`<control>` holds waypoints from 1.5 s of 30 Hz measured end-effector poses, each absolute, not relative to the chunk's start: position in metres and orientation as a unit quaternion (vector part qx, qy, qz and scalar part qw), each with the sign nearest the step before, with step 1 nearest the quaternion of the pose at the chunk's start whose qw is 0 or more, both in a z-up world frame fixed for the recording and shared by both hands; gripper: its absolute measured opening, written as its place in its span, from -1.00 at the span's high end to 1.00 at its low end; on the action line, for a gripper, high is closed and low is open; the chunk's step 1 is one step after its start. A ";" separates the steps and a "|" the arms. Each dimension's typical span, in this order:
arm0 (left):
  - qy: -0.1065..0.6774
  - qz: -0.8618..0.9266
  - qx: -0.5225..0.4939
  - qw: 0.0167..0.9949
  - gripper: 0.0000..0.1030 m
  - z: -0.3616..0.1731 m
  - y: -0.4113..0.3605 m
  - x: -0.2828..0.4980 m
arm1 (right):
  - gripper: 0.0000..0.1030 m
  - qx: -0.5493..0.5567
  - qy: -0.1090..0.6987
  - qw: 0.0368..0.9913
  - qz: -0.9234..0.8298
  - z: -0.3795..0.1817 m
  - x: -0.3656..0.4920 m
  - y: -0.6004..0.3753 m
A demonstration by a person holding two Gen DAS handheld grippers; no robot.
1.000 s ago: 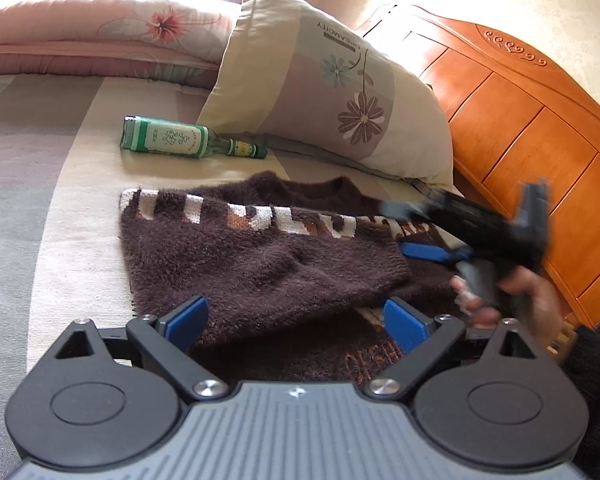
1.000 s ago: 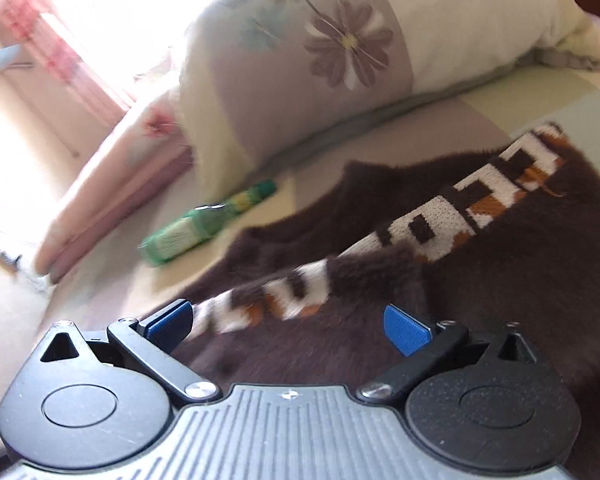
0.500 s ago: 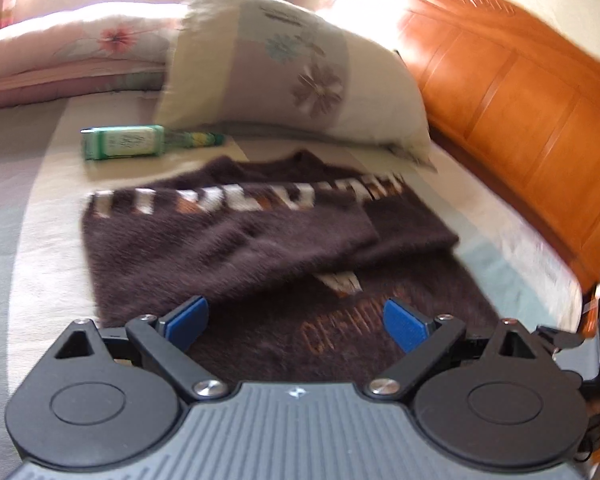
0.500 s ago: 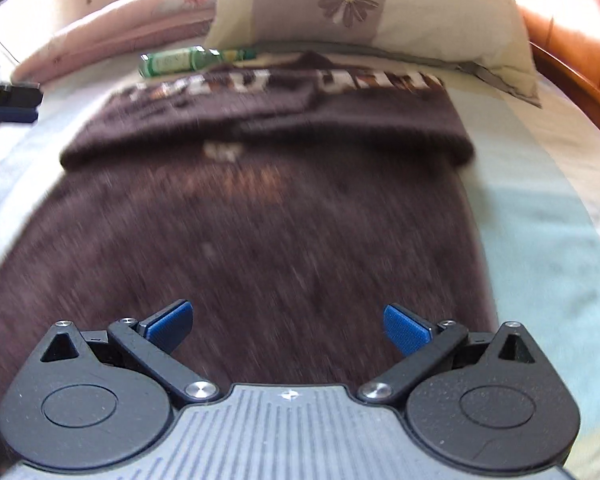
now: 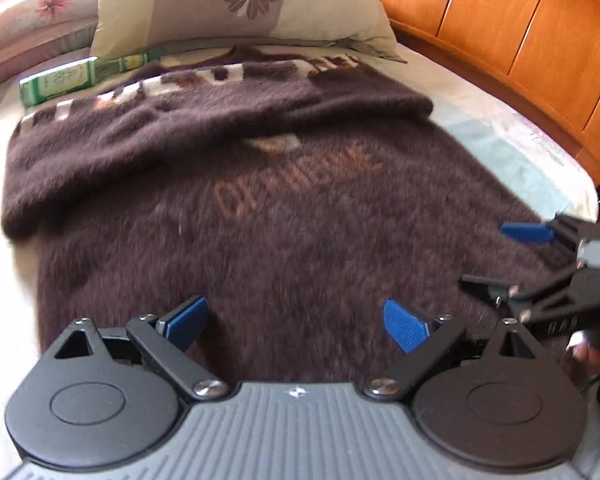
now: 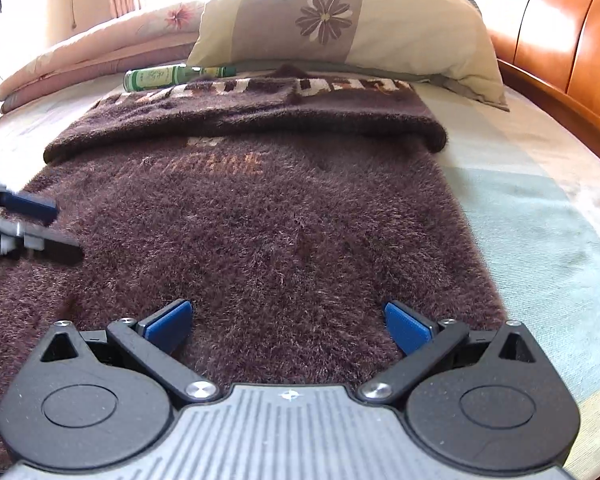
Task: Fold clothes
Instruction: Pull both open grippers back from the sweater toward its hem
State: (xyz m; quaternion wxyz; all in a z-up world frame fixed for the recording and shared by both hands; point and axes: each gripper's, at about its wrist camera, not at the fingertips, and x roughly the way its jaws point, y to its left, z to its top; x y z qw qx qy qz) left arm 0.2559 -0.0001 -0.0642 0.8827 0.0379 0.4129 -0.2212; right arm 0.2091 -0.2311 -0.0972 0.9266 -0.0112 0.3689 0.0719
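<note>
- Garment: the fuzzy dark-brown knitted sweater (image 6: pixel 284 224) lies flat on the striped bed (image 6: pixel 540 208), running from 6 o'clock toward the floral pillow (image 6: pixel 340 20) at 12 o'clock.
- Fold status: the far end, carrying a white-patterned band (image 6: pixel 260 88), is turned back over the body. The near portion lies spread in a single layer, so further folding appears outstanding.
- Left hand-held gripper (image 5: pixel 296 324): jaws wide, holding nothing, over the near hem.
- Right hand-held gripper (image 6: pixel 288 326): jaws wide, holding nothing, over the near hem.
- Green glass bottle (image 6: pixel 172 76): at 11 o'clock, just beside the garment.
</note>
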 end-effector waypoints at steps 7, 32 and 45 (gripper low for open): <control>0.392 -0.189 0.007 0.900 -0.93 -0.073 0.008 0.213 | -1.00 -0.019 0.362 0.929 0.069 -0.098 0.203 -0.229; 0.383 -0.111 -0.016 0.917 -0.98 -0.072 -0.015 0.133 | -1.00 0.022 0.367 0.925 0.093 -0.085 0.152 -0.265; 0.394 -0.107 -0.011 0.913 -0.98 -0.073 -0.018 0.115 | -1.00 -0.029 0.374 0.923 0.089 -0.098 0.133 -0.266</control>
